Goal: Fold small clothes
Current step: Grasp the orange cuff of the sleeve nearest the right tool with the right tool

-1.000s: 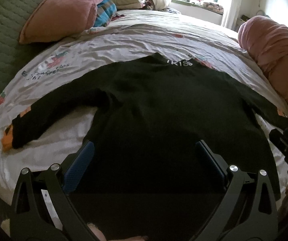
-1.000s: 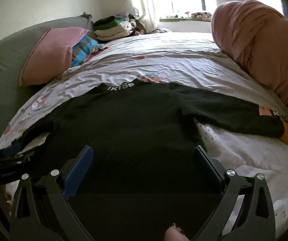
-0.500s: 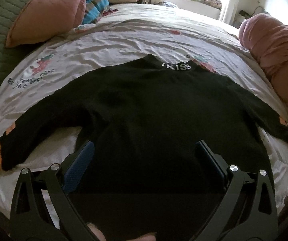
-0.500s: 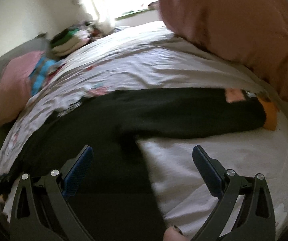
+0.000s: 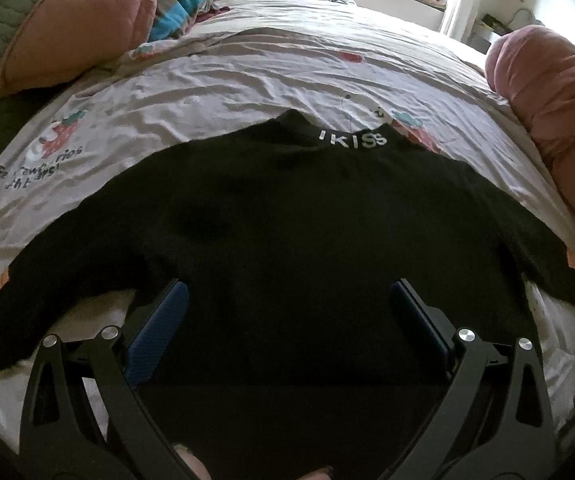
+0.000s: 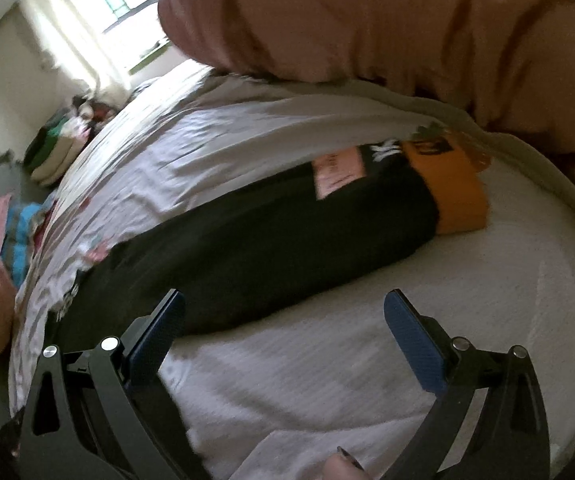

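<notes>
sweater: black long-sleeved knit sweater point(image 5: 295, 232) flat on white printed bedsheet point(image 5: 247, 76), sleeves spread
left gripper point(image 5: 289, 300): wide open, empty, over hem
right gripper point(image 6: 283, 312): wide open, empty, near orange-cuffed sleeve point(image 6: 287, 232)

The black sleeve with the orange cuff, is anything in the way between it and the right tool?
Nothing visible is in the way. The right tool is open, and the black sleeve lies flat on the white bedsheet just ahead of it. The orange cuff sits farther off, near the big pink duvet roll.
</notes>
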### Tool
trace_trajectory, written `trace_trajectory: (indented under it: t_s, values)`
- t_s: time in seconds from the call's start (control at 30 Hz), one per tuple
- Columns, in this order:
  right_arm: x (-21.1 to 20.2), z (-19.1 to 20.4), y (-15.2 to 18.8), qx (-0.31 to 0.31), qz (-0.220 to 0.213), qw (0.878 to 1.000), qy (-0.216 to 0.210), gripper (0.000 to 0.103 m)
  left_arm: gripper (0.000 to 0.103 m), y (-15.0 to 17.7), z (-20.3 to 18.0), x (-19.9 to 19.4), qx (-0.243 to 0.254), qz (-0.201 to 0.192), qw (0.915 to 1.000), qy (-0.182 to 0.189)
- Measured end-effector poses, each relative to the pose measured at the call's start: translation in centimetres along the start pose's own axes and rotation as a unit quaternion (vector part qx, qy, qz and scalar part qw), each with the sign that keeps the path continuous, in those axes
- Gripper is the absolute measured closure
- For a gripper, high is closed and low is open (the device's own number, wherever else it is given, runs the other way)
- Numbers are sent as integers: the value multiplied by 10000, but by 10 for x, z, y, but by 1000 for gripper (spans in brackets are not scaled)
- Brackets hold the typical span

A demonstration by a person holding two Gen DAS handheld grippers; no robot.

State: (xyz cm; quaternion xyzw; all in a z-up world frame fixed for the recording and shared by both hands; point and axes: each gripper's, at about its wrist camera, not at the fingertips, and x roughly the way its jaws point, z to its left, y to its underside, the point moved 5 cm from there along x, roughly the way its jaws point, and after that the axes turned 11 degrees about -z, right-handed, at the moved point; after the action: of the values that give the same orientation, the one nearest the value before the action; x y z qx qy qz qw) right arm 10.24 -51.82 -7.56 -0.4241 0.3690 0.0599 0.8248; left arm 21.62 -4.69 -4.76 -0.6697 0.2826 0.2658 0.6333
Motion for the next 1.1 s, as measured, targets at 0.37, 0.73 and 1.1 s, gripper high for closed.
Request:
trace_trajectory:
  t_s: [0.37,0.73,1.1]
  values:
    - [40,-56,-28,1269,-19,9918,154,4,9,-7,-2,40,-148,166,9996,-158]
    - [41,-64,-45,1706,-573,9827,-426,87,9,2,17,41,-329,-23,9989,-339]
    - [-24,48,-64,-147,-1232,9829,-1358,89,9,-6,29,19,-576,-218,9979,-207]
